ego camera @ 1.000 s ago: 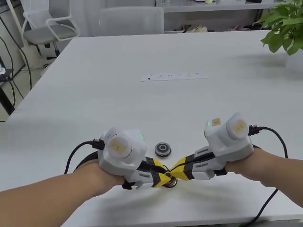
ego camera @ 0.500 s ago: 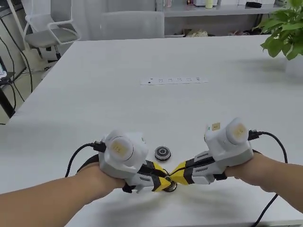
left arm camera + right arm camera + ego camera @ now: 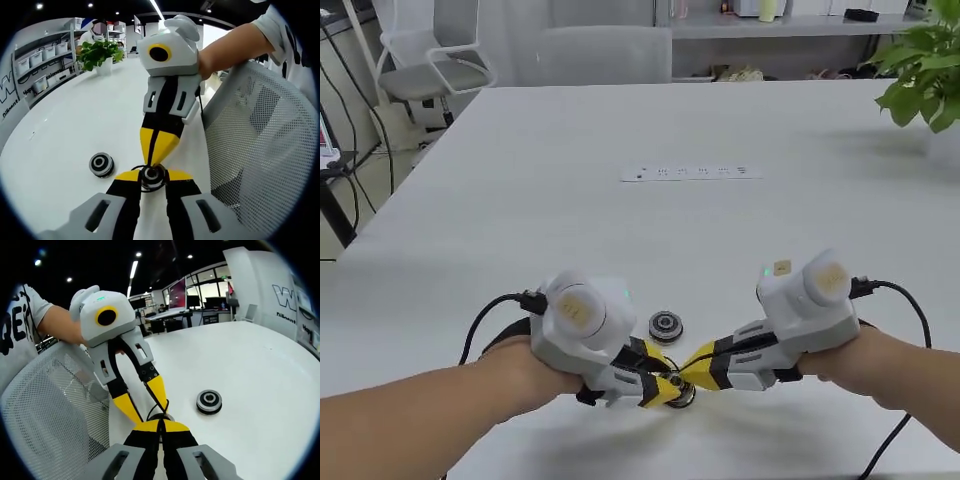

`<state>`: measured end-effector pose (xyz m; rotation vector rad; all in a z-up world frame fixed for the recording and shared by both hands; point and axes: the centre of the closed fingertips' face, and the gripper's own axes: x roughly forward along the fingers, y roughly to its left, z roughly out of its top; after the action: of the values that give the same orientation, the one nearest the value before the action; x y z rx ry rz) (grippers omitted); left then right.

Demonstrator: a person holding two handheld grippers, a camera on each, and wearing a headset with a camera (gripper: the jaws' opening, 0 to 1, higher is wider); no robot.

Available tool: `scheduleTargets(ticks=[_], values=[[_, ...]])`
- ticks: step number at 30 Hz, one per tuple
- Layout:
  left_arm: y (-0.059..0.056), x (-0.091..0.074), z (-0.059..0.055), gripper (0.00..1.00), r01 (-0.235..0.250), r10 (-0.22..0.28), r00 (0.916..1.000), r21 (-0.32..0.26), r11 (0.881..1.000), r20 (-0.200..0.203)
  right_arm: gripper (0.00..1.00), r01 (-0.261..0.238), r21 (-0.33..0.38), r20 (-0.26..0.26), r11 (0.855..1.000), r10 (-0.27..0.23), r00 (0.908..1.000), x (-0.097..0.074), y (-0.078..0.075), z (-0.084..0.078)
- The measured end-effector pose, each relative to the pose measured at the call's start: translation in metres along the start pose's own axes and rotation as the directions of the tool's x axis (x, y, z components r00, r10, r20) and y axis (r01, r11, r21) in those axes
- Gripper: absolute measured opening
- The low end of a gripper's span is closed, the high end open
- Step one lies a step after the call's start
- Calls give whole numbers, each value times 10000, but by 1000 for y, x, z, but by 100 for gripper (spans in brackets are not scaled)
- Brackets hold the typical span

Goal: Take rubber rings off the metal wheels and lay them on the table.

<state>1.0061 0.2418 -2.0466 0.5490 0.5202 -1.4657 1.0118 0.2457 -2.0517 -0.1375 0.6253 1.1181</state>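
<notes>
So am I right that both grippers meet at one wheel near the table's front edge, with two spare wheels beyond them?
Not quite: the head view shows one spare wheel beyond them, not two. The left gripper and right gripper do meet at one wheel near the table's front edge.

Plenty of bare counter (image 3: pixel 520 220) ahead and to both sides. In the way near the front edge: a loose wheel (image 3: pixel 665 324); farther back, a flat socket strip (image 3: pixel 690 173); far right, a potted plant (image 3: pixel 918 72).
</notes>
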Motion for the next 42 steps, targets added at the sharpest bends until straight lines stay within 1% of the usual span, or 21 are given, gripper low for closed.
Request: scheduleTargets(ticks=[4,8,12,14,17,20,22,23,24,25,27,30,36,37,42], values=[[-3,-8,4,18,83,-83,9999,20,10000,112,0,42,75,142,10000,-44,9999,-1,-1,3],[-3,-17,6,24,103,-101,9997,-74,9999,213,0,66,130,197,9999,-68,9998,-3,-2,4],[0,-32,13,30,-19,36,9984,-290,9996,566,0,79,145,230,9999,-82,9997,-4,-2,5],[2,-38,15,31,-102,126,9977,-364,9993,662,0,57,158,255,9999,-61,9997,-3,-2,6],[6,-51,19,35,-277,320,9957,-491,9984,874,0,16,157,322,9999,-21,9995,-3,0,8],[7,-62,22,41,-450,500,9938,-518,9976,994,0,-33,157,362,9999,27,9993,-2,1,9],[8,-70,28,42,-453,579,9894,-957,9944,1334,0,-77,158,374,9998,72,9993,-2,2,10],[9,-76,33,43,-461,653,9850,-1210,9916,1599,0,-82,154,377,9998,76,9993,-1,2,10],[10,-80,35,44,-495,713,9834,-1314,9901,1671,0,-93,159,375,9998,87,9993,-1,2,10],[12,-86,37,45,-574,802,9819,-1339,9893,1718,0,-96,172,373,9998,89,9993,-1,2,10],[14,-96,42,49,-837,1039,9779,-1161,9897,1812,0,-101,188,362,9998,94,9993,-1,1,10],[15,-108,45,53,-962,1168,9759,-1167,9885,1845,0,-118,204,360,9997,111,9993,0,1,10],[16,-134,47,65,-1181,1493,9685,-1601,9800,1993,0,-167,228,420,9996,158,9990,1,0,13],[16,-136,47,66,-1202,1522,9676,-1627,9793,2014,0,-179,222,416,9996,170,9990,2,0,13],[16,-157,49,71,-1454,1848,9584,-1847,9720,2177,0,-269,200,426,9994,260,9988,4,2,16]])
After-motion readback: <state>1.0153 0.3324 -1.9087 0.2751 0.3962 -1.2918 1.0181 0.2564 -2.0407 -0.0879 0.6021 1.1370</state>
